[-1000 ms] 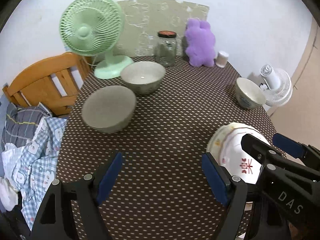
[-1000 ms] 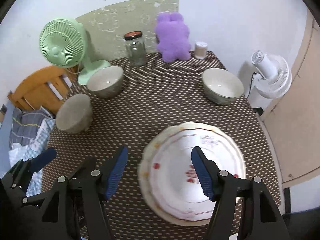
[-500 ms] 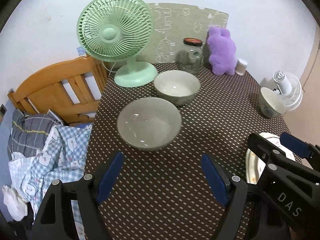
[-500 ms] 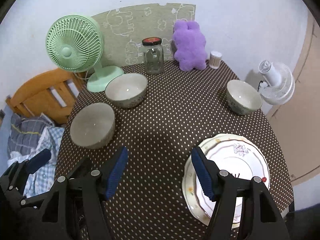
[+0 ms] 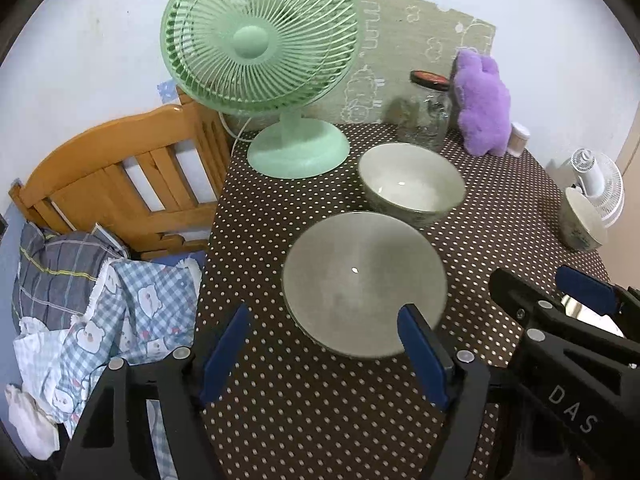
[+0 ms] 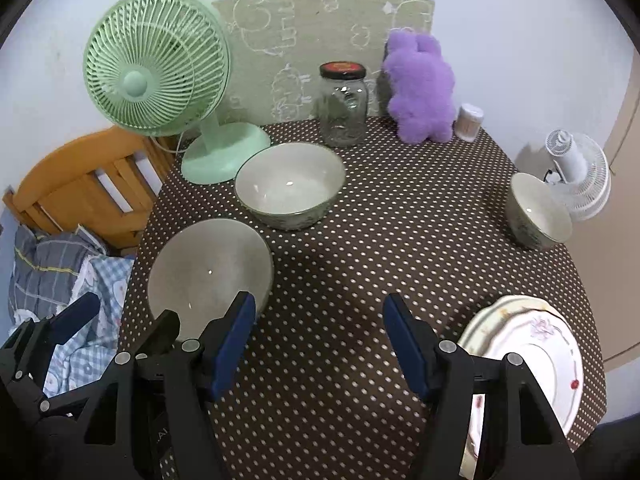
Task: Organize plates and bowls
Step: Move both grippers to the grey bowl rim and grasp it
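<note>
Over the dotted table (image 5: 320, 420), the left hand-held gripper (image 5: 320, 344) closes around the grey bowl (image 5: 364, 280); right hand-held gripper (image 6: 318, 340) gapes, empty.

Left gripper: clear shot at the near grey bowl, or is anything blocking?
Probably yes. The grey bowl sits right ahead of the left gripper, whose closing jaws hold nothing. Bare tablecloth lies between; the second bowl stands behind it.

"DAS" (white letters) on the right tool (image 5: 576, 300).
</note>
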`<state>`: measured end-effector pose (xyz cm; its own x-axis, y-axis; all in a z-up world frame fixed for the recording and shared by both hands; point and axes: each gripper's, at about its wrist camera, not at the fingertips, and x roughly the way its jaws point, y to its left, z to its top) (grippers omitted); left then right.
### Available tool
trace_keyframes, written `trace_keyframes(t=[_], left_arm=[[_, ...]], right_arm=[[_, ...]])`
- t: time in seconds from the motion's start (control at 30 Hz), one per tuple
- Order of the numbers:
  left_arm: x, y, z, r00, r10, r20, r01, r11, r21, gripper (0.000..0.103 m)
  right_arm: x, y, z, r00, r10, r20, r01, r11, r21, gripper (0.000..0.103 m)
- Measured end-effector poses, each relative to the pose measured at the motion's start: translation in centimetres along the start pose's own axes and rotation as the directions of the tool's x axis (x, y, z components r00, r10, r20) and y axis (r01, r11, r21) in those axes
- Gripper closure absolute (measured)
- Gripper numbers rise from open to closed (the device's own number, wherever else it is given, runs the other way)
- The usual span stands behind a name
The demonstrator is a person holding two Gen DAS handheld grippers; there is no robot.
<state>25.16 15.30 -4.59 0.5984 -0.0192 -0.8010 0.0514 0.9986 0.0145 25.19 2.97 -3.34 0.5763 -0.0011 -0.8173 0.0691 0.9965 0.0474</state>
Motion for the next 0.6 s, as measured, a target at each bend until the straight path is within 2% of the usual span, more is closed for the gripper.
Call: trace_keyframes(t=[0.2, 0.4, 0.6], left_arm=[[2.9, 1.1, 0.8, 1.0, 0.001, -0.014, -0.001, 1.0, -0.01, 0.027], [5.8, 1.8, 1.2, 0.999, 0.016, -0.049, -0.018, 0.999, -0.04, 0.034], [7.6, 1.1, 1.1, 0.997, 0.005, -0.075, -0.006, 1.0, -0.002, 0.049]], right_arm=[[2.9, 1.4, 1.1, 1.0, 0.015, -0.024, -0.016, 1.0, -0.014, 0.034], [6.0, 2.4, 2.0, 0.998, 0.009, -0.063, -0.01, 1.0, -0.018, 0.036], [8.5, 3.5, 2.2, 0.995, 0.019, -0.101, -0.022, 0.999, -0.03, 0.053]])
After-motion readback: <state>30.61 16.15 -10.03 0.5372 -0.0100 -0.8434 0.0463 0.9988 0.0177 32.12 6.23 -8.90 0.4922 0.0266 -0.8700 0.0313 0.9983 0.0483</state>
